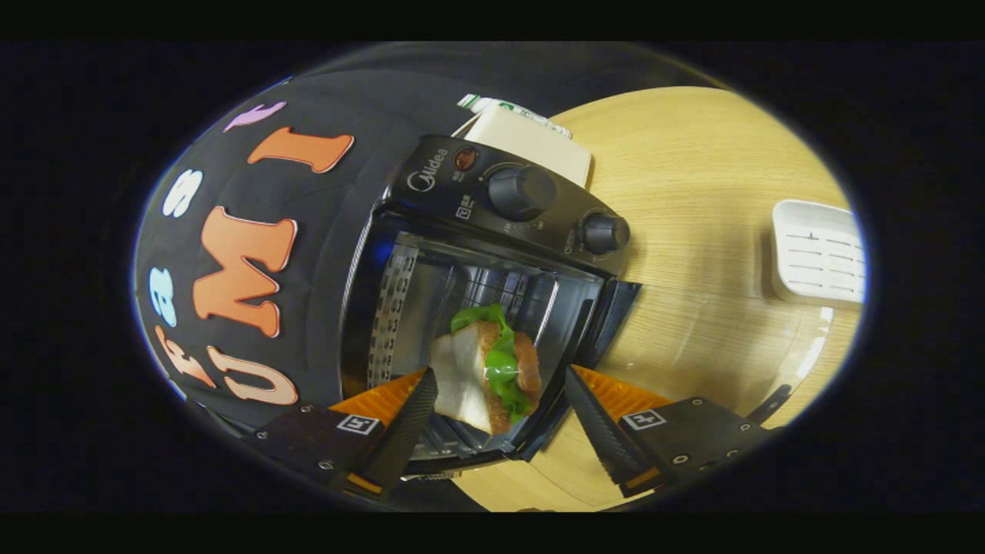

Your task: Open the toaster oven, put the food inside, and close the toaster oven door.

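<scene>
Gripper view
Tongs (496,404): spread wide, holding nothing; the fingers stand clear of the food on either side.
Sandwich (486,372): just ahead, between the two fingers and slightly beyond their tips, apparently resting on the rack inside the oven (462,300).
Key relation: sandwich lies straight ahead of the tongs, nearer one finger than the other; whether that finger touches the bread I cannot tell.
Long axis: slices stand on edge, running away from the tongs into the cavity.
Door (608,323): open, swung out past the cavity mouth, over the table (692,192).
Pose: tongs rolled hard to one side, aimed into the cavity.
Judgement: food looks placed; next is backing out and closing the door.
</scene>
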Available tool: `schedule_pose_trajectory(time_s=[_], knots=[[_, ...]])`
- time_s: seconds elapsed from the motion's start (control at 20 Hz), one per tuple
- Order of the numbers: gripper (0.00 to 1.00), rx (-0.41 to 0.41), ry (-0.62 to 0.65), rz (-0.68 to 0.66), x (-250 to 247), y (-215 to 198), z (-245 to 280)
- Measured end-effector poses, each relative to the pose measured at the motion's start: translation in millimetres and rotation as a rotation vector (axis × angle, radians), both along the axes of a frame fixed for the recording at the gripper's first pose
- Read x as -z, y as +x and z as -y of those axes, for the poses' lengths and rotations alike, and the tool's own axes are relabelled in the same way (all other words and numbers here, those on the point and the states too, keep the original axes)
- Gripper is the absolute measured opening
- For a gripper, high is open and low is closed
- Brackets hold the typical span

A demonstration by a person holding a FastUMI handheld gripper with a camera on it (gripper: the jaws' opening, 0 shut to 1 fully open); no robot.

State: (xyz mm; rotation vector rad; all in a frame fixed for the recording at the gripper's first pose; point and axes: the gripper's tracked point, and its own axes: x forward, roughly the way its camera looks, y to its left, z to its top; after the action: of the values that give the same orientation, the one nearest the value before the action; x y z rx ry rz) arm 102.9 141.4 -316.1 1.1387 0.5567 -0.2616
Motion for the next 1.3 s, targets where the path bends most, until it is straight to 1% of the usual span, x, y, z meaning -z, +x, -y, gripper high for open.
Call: schedule_pose_trajectory(time_s=[0.1, 0.15, 0.25, 0.4, 0.55, 0.65, 0.75, 1.05, 1.2, 1.3], knots=[[0.99, -0.011, -0.038, -0.009, 1, -12, 5], [0.99, -0.031, -0.068, -0.013, 0, -21, 6], [0.98, -0.097, -0.151, -0.022, 0, -41, 10], [0.98, -0.163, -0.234, -0.027, -6, -67, 27], [0.98, -0.220, -0.281, 0.004, -22, -89, 44], [0.98, -0.239, -0.308, 0.040, -42, -98, 61], [0.98, -0.254, -0.402, 0.065, -62, -104, 87], [0.98, -0.338, -0.775, 0.131, -136, -107, 148], [0.98, -0.373, -0.903, 0.192, -181, -105, 161], [0.98, -0.388, -0.965, 0.236, -211, -103, 164]])
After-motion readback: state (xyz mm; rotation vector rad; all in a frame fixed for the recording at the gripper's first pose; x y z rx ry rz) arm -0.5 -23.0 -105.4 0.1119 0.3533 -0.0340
